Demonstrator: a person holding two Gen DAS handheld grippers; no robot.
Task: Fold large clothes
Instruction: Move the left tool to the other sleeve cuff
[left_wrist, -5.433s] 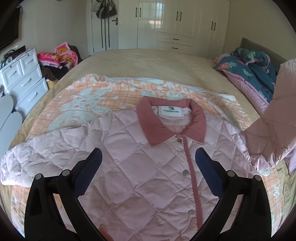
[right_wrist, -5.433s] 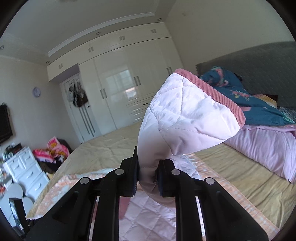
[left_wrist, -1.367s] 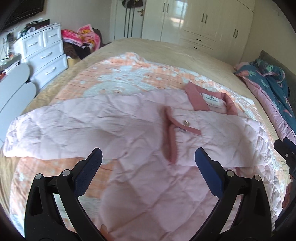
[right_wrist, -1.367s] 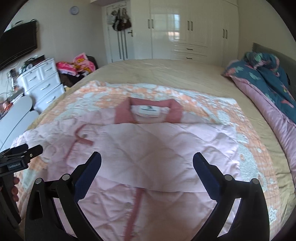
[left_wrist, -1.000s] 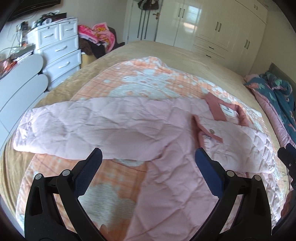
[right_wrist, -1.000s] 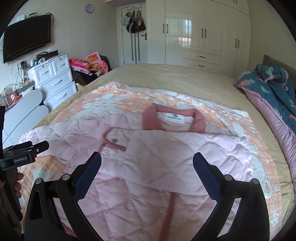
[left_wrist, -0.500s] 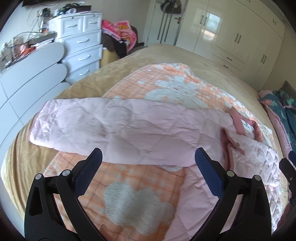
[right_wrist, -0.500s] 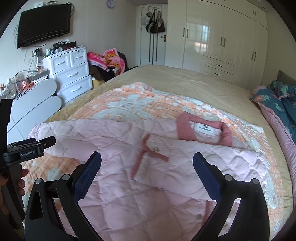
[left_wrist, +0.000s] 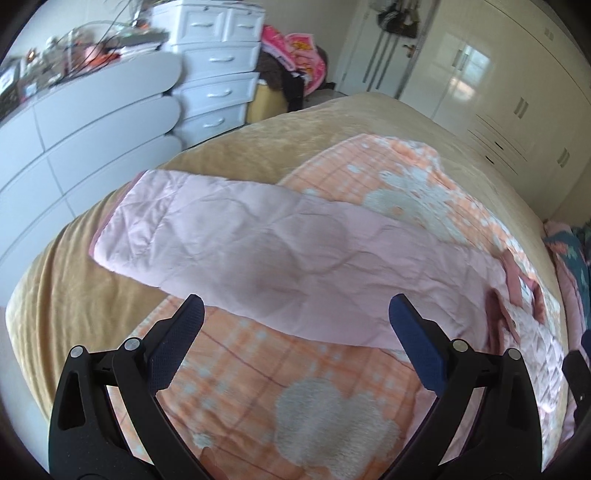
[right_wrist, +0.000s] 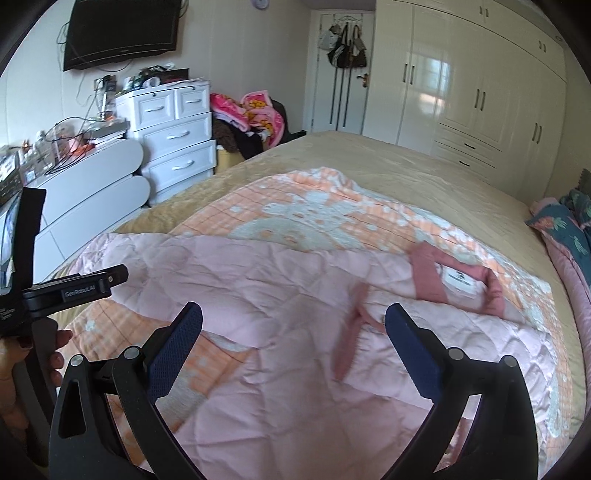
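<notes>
Pink quilted jacket (right_wrist: 295, 332) lies flat on the orange blanket (right_wrist: 314, 214), itself spread over the bed (right_wrist: 388, 162). Collar (right_wrist: 428, 280) points toward the far side, label showing.

Done so far, judging by the lay: one sleeve (right_wrist: 443, 332) is folded across the chest, its dark pink cuff (right_wrist: 351, 332) resting near the middle of the front. That side looks tidy.

Left to do: the other sleeve (left_wrist: 229, 251) stretches straight out toward the bed edge, its cuff end hanging over bare bedspread, past the blanket. It needs folding in. After that, probably the body folded up from hem to collar. Roughly a third of the way along, I'd say.

Left hand-held gripper (left_wrist: 295, 321): jaws spread wide, empty, hovering above the sleeve's lower edge, pointed at it. A fair guess it is lining up for that sleeve.

Right hand-held gripper (right_wrist: 293, 328): jaws spread wide too, holding nothing, above the jacket's front.

A hand (right_wrist: 22, 365) shows at the left edge of the right wrist view, on the left tool's grip.
</notes>
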